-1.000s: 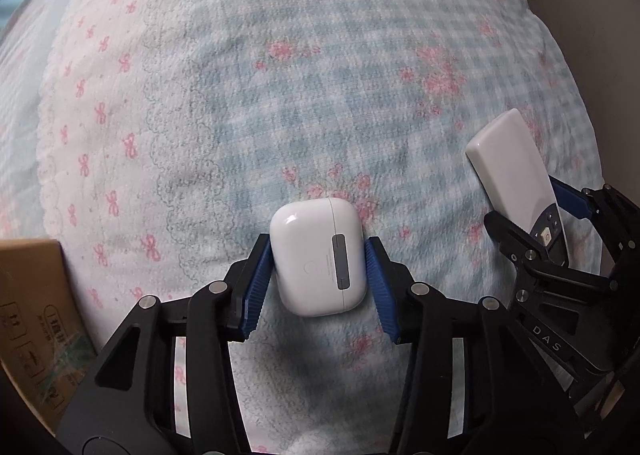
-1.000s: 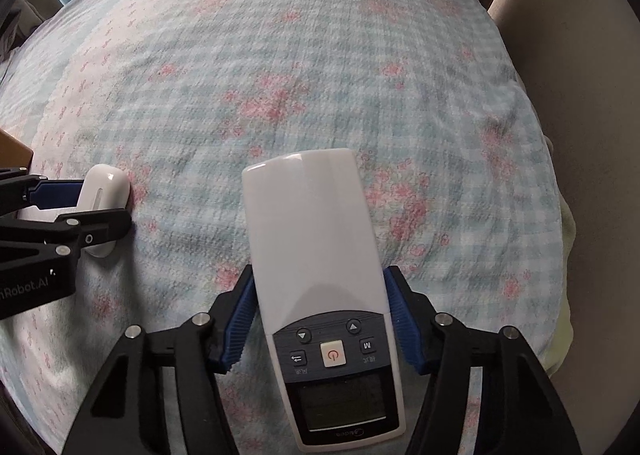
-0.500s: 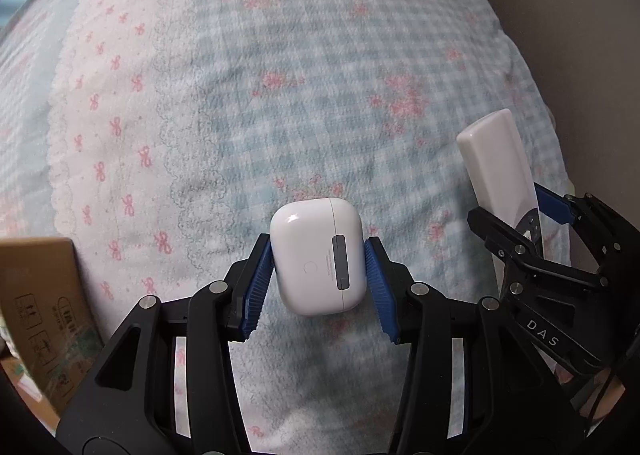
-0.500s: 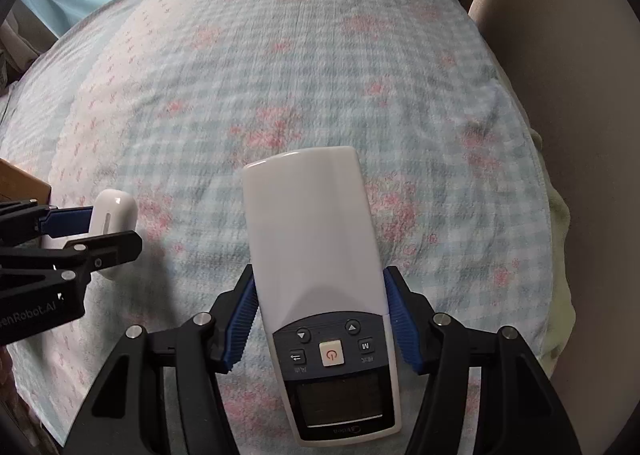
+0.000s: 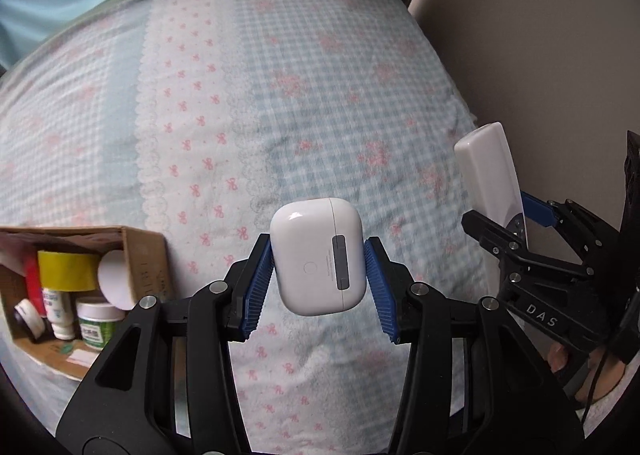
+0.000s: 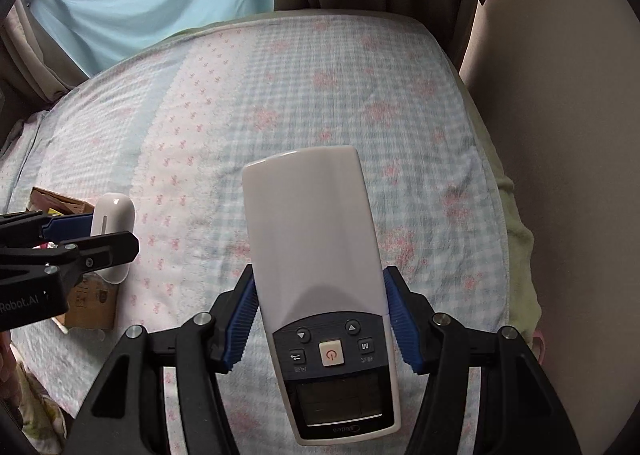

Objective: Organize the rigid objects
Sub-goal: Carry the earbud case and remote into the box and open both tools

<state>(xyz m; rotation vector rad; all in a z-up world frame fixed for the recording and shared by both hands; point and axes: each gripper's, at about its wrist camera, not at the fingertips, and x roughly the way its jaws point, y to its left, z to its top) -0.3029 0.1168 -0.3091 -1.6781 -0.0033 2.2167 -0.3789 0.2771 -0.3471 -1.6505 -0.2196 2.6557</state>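
Left claw (image 5: 319,275) grips a white earbud case (image 5: 318,255); right claw (image 6: 320,319) clamps a white remote control (image 6: 320,239), both above the bed (image 5: 320,95)

Left gripper (image 5: 318,269) angled steeply downward; blue ribbed pads (image 5: 256,287) clamped on both sides of white earbud case (image 5: 316,257), case lifted clear of surface below; right gripper (image 6: 320,315) also pitched downward, alongside left; its blue pads (image 6: 400,329) pressed against edges of white remote (image 6: 316,255), gripping near button end; bit of hand (image 5: 560,365) visible behind right gripper
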